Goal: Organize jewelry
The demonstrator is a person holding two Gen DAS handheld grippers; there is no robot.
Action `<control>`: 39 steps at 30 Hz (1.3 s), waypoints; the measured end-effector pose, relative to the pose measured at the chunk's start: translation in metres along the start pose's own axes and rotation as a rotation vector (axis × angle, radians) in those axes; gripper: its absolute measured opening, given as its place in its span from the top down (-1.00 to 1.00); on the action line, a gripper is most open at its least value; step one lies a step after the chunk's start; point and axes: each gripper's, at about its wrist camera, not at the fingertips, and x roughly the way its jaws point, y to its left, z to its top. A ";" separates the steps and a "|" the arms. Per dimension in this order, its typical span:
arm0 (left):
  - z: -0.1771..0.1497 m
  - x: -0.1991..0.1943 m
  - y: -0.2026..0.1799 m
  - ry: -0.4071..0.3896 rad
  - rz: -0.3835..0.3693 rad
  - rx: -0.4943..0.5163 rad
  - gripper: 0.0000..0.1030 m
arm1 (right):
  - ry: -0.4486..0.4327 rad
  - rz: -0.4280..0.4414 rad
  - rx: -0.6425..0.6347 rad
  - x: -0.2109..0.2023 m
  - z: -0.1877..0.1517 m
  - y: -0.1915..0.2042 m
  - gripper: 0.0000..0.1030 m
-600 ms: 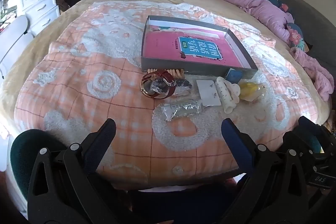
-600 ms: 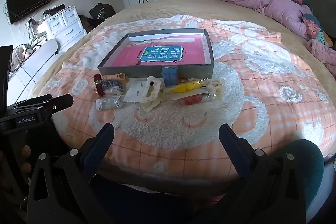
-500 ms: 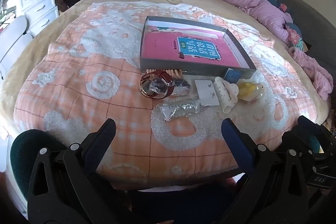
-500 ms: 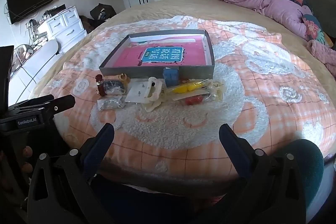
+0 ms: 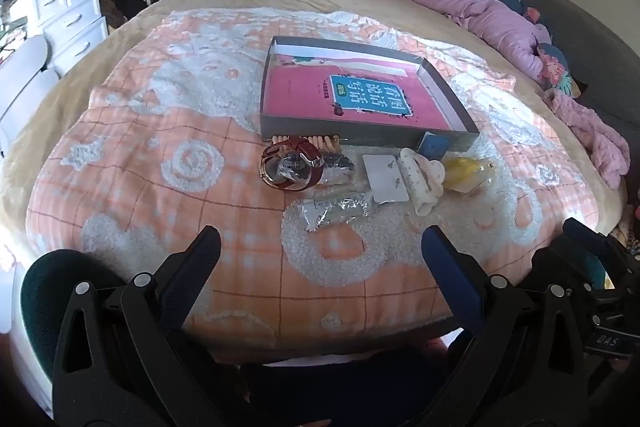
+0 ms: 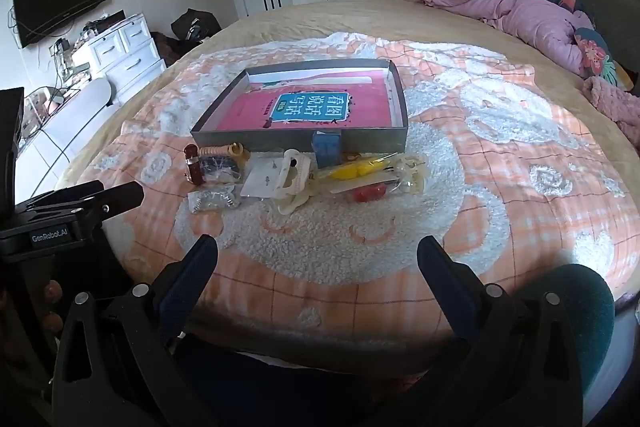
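A shallow grey box [image 5: 344, 127] [image 6: 296, 139] with a pink book inside lies on the bed. Along its near wall sits a row of jewelry and hair items: a red bangle [image 5: 290, 163] [image 6: 193, 163], a silver piece in a clear bag [image 5: 336, 211] [image 6: 214, 201], a white earring card [image 5: 385, 177] [image 6: 262, 179], a cream hair claw [image 5: 420, 179] [image 6: 294, 183], a small blue box [image 5: 434, 145] [image 6: 327, 149], and yellow and red pieces in clear wrap [image 6: 368, 177]. My left gripper [image 5: 320, 247] and right gripper [image 6: 318, 255] hang open near the bed's front edge, holding nothing.
An orange-and-white fleece blanket [image 5: 168, 147] covers the bed. A purple quilt and floral pillows [image 6: 532, 11] lie at the far right. White drawers [image 5: 68, 11] stand to the left, wardrobes behind. A person's fingers [image 6: 50, 293] hold the left gripper's handle.
Both cameras have tilted or shifted slightly, so the box and the row of items sit a little lower and nearer in view. Both grippers stay open and empty.
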 end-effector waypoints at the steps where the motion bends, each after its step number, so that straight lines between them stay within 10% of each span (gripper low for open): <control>1: 0.000 0.000 0.000 -0.001 0.000 0.000 -0.82 | 0.001 0.001 0.002 0.000 0.001 0.000 -0.92; 39: 0.001 -0.003 -0.003 -0.012 -0.002 0.013 -0.82 | 0.007 0.007 0.002 0.001 0.002 0.000 -0.92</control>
